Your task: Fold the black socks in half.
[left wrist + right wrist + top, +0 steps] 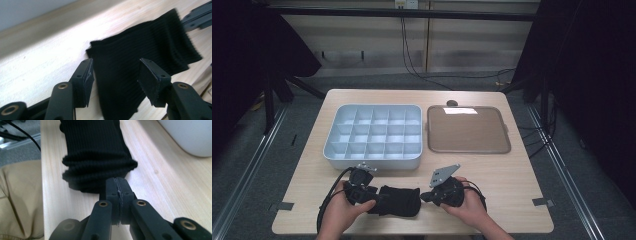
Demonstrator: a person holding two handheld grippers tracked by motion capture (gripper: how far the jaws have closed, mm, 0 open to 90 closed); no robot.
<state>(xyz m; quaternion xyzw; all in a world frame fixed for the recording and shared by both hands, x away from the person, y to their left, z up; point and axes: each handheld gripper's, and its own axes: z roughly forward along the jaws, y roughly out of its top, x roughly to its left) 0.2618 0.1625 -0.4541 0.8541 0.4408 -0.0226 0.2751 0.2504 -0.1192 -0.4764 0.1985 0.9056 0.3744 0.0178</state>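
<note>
On the near edge of the wooden table (507, 170), in front of the grey compartment tray (373, 131): left gripper (368, 192) with jaws spread apart, straddling one end of the black ribbed sock (399, 200); at its other end, right gripper (424, 196) with jaws pressed together, possibly pinching the cuff; brown flat tray (468, 129) far right

High view: fixed above person's side, looks forward and down over whole table (512, 170), far off. Left gripper view: rides low over tabletop, very near, looks along own jaws across black sock (140, 72). Right gripper view: equally near, looks along own jaws at sock's ribbed end. All three views share sock on table's near edge.
</note>
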